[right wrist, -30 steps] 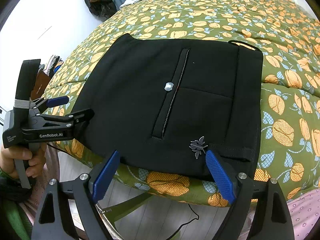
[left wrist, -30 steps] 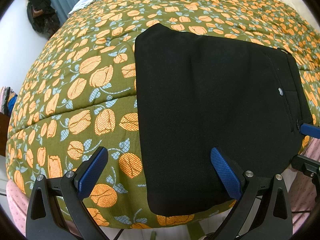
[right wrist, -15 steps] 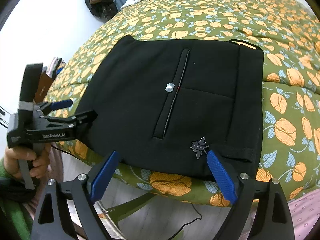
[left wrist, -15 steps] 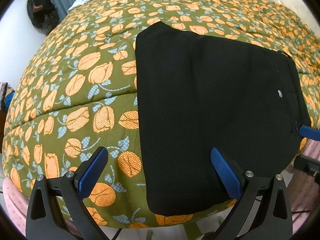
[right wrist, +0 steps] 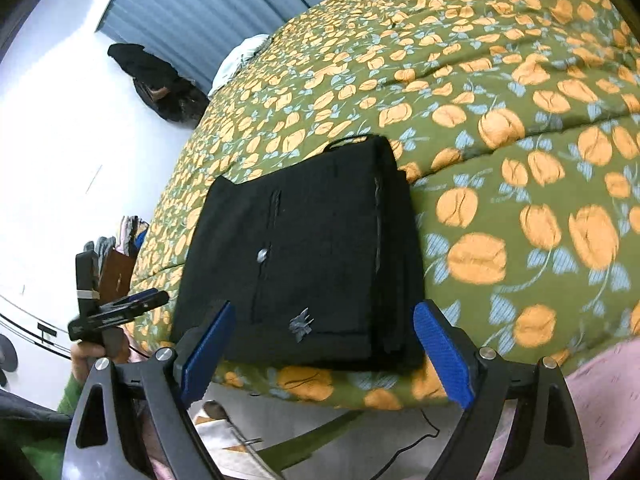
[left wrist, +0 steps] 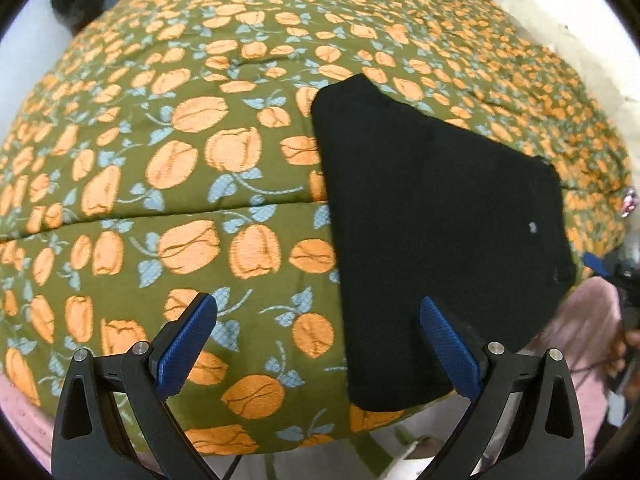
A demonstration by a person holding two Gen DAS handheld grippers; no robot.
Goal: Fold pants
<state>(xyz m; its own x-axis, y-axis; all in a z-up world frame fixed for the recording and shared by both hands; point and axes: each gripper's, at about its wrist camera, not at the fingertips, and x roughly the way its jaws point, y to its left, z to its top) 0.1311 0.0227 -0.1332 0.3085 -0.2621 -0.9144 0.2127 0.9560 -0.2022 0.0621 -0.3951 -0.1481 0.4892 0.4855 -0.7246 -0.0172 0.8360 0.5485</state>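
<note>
The black pants [left wrist: 432, 216] lie folded in a flat rectangle on the bed near its front edge. They also show in the right wrist view [right wrist: 312, 256], with a pocket slit, a silver button [right wrist: 263, 255] and a small metal emblem [right wrist: 301, 323] on top. My left gripper [left wrist: 320, 348] is open and empty, held over the bed edge just left of the pants. My right gripper [right wrist: 320, 352] is open and empty, just in front of the pants' near edge. The left gripper also shows at the left of the right wrist view [right wrist: 116, 312].
The bed carries an olive quilt with orange tulips [left wrist: 192, 152]. Dark clothes [right wrist: 156, 80] hang on the white wall beside a blue curtain [right wrist: 208, 4]. A white cloth [right wrist: 244, 56] lies at the bed's far corner. A pink sheet [right wrist: 592, 392] hangs below the quilt edge.
Both grippers have pulled back and swung away from the pants, which look smaller now. The left view has turned left, the right view has turned right. The pants have not moved.
</note>
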